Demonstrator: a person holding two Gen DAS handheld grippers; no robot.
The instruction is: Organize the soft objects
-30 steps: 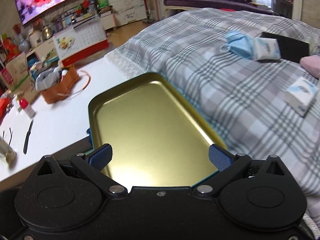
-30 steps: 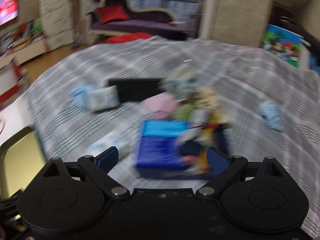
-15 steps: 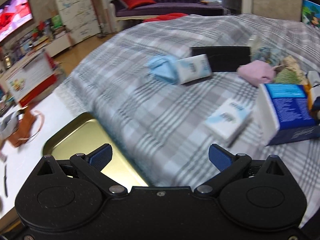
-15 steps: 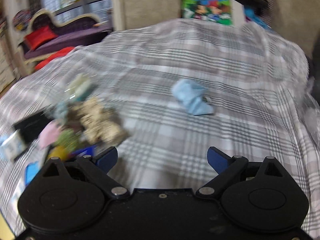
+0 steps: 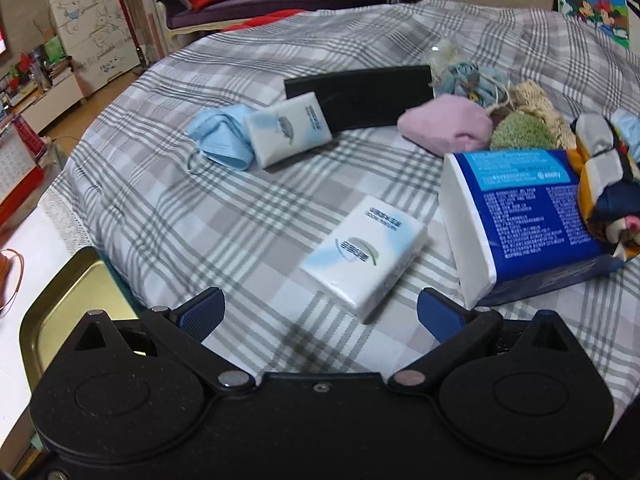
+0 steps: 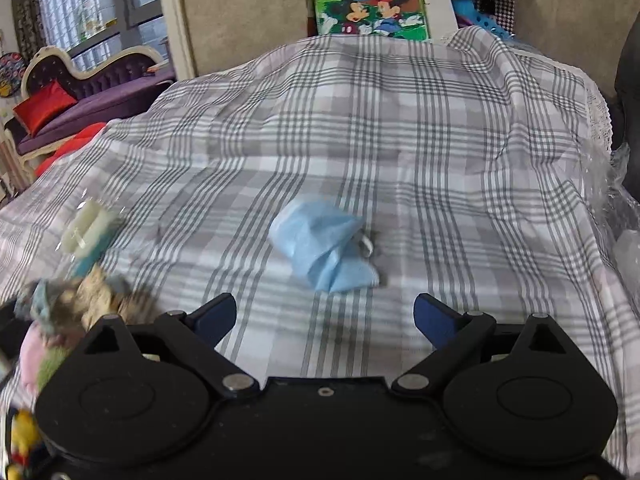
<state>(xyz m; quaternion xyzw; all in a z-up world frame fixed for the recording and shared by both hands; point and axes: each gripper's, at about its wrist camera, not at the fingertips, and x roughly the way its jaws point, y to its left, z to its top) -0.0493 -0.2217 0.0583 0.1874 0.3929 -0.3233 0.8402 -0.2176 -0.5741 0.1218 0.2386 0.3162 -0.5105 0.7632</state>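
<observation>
The left gripper (image 5: 318,312) has a black, bumpy plastic body with two big round humps; small silver screws sit on its black arms; its two fingers (image 5: 202,311) wear dark blue ridged pads; the right gripper (image 6: 324,316) looks just the same, black with blue fingers (image 6: 432,318).

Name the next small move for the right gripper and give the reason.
Probably ease the right gripper forward and down over the crumpled blue mask. Its jaws stand open and empty, and the mask lies alone on the plaid blanket, just ahead and roughly centred between the fingers.
</observation>
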